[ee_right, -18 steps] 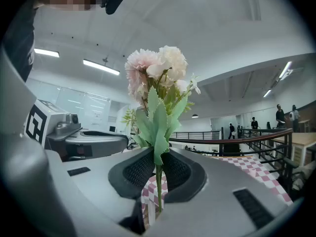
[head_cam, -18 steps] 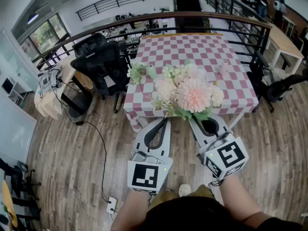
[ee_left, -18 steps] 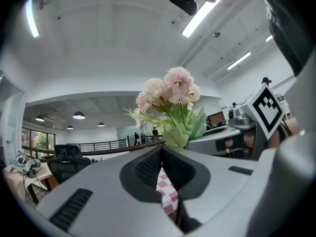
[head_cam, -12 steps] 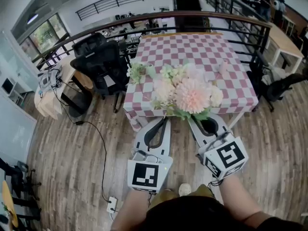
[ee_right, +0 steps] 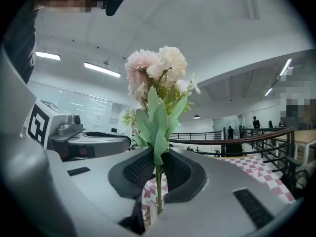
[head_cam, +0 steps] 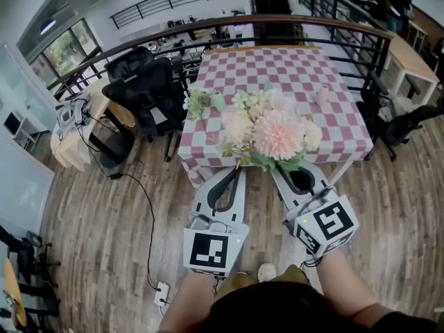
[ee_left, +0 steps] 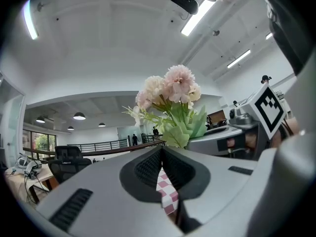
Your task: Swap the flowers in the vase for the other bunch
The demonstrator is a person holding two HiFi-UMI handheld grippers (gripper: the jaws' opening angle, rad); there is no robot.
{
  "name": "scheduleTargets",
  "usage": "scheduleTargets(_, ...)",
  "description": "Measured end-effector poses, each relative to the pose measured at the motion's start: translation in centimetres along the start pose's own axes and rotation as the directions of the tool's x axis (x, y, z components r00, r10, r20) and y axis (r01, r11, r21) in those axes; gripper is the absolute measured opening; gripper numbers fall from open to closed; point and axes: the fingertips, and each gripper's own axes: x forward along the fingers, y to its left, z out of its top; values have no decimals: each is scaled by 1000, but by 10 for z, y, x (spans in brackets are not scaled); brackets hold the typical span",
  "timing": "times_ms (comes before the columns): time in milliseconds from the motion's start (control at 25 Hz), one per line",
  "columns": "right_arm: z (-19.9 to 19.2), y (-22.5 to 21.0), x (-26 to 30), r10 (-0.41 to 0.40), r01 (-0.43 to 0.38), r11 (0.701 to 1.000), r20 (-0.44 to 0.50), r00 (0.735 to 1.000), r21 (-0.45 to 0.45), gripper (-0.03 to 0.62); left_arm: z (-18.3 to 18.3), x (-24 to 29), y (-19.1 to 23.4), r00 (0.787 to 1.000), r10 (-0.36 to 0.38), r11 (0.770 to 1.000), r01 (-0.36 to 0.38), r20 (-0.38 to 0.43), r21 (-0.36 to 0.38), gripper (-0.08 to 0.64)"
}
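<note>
pink bunch (head_cam: 274,134): held upright in the air at the near edge of the surface (head_cam: 291,68), blooms up, stems down. not in any vase. in the right gripper view its thin green stem (ee_right: 158,181) runs straight down through the pads, with leaves fanning out just above them.

right tool (head_cam: 286,174): pinching that stem low down, jaws closed onto it and pointing level. my read is that you grip low so the heads stay free and uncrushed and the stem ends are clear to go into a neck. the blooms stand at twelve o'clock from the tool, touching it only at the stem.

left tool (head_cam: 238,174): pads pressed together at the tips with nothing between them; only checked cloth shows through the gap lower down. it sits just beside the right tool at its nine o'clock, apart from the bunch. likely kept free as the spare tool.

pale green bunch (head_cam: 198,103): on the surface at ten o'clock from the pink bunch, well apart from both tools. whether it stands in a vase i cannot tell.

small pink thing (head_cam: 321,97): on the surface at one o'clock from the pink bunch; too small to name.

dark railing (head_cam: 208,30) runs behind the surface.
</note>
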Motion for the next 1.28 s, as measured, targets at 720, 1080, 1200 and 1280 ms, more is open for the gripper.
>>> scheduleTargets(720,0,1,-8,22,-22,1000,10,1000,-11,61,2,-2,-12,1000,11,1000,-11,-6,8,9)
scheduleTargets(1080,4,6,-14,25,-25,1000,14,1000,-12,61,9,-8,-13,1000,16,1000,-16,-1,18,9)
scheduleTargets(1200,5,3,-15,20,-19,1000,23,1000,-12,61,11,-6,-15,1000,11,1000,-11,10,24,9)
scheduleTargets(1280,4,2,-14,19,-18,1000,28,999,-15,61,10,-5,-15,1000,11,1000,-12,16,27,9)
